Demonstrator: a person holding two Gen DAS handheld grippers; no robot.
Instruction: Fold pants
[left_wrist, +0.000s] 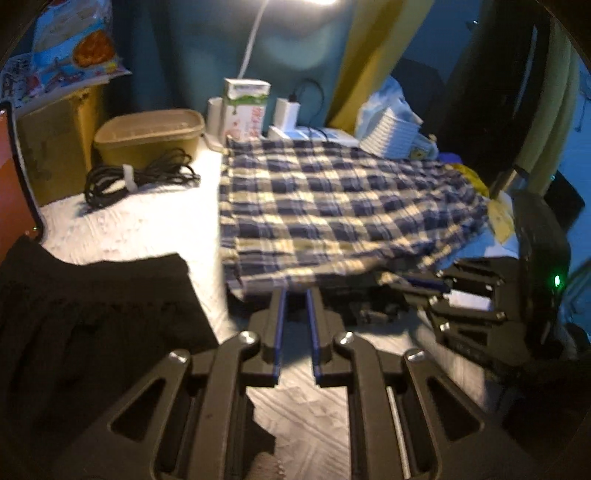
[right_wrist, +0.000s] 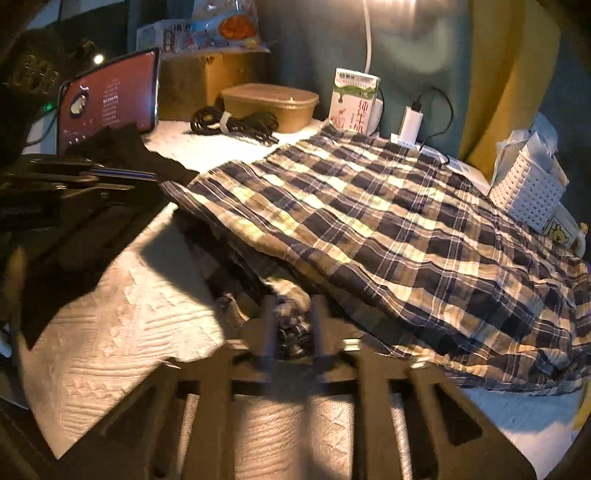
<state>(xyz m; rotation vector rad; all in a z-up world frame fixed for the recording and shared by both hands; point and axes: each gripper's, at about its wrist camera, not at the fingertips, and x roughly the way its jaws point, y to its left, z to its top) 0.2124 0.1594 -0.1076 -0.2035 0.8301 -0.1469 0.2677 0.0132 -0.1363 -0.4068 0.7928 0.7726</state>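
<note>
Blue-and-cream plaid pants (left_wrist: 332, 199) lie spread over a white textured table cover (left_wrist: 147, 221), their near edge raised off it. In the left wrist view my left gripper (left_wrist: 295, 291) is shut on that near hem, which drapes over its blue-padded fingertips. My right gripper (left_wrist: 424, 284) shows to the right with its tips under the same edge. In the right wrist view the pants (right_wrist: 388, 221) fill the middle and right. There my right gripper (right_wrist: 293, 306) is shut on a bunched fold of plaid cloth. My left gripper (right_wrist: 147, 177) holds the far left corner.
A black garment (left_wrist: 92, 314) lies at the left. Behind the pants stand a coiled black cable (left_wrist: 136, 177), a brown lidded container (left_wrist: 147, 133), a milk carton (left_wrist: 245, 107), a charger (right_wrist: 412, 118) and a white basket (left_wrist: 391, 136). A tablet (right_wrist: 110, 99) leans at the far left.
</note>
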